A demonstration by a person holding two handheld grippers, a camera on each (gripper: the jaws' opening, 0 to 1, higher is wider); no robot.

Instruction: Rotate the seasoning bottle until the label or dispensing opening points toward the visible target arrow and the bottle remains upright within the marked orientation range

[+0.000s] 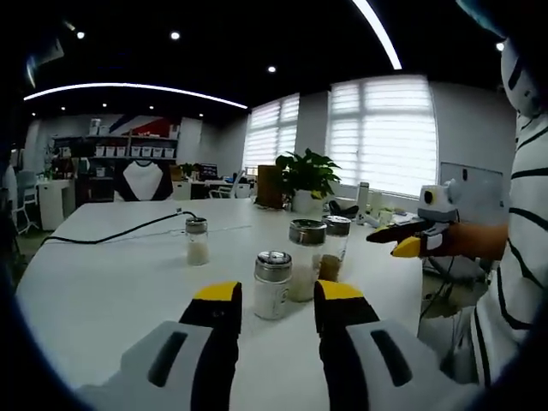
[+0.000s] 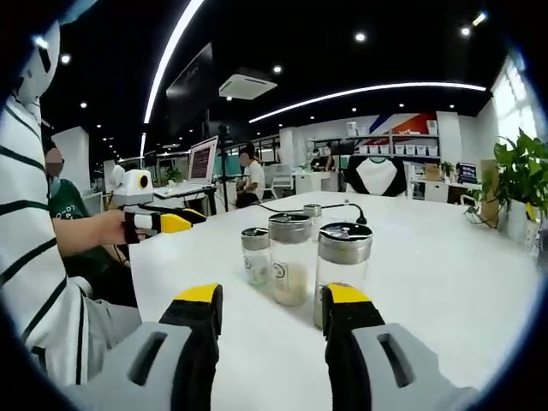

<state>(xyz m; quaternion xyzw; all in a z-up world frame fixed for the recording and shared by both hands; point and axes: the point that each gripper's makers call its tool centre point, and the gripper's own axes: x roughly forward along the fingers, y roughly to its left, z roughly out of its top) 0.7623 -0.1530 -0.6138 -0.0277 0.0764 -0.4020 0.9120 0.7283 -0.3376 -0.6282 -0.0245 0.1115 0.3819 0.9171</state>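
Here, in the left gripper view, the left gripper point(image 1: 274, 300) rose from the bottom of the frame with its yellow-tipped jaws spread apart and holding nothing. Just above the gap between them, near the centre, a small seasoning bottle point(image 1: 272, 284) with a metal cap stood upright on the white table point(image 1: 103, 291). Right of it and slightly higher stood a taller jar point(image 1: 306, 259), and a third jar point(image 1: 335, 247) was beside that. A fourth small bottle point(image 1: 197, 241) stood apart toward the left of centre, close to a black cable point(image 1: 111, 236). A potted plant point(image 1: 306, 181) sat above them. At the right edge the right gripper point(image 1: 402, 241) was held over the table edge by a person in a striped sleeve point(image 1: 514, 257).

In the right gripper view, the right gripper point(image 2: 274, 312) also had its jaws open and empty. The same small seasoning bottle point(image 2: 255, 255) stood left of centre, the taller jar point(image 2: 290, 257) at centre and the third jar point(image 2: 342, 265) just above the right jaw. The left gripper point(image 2: 184, 221) was at the left of the frame.
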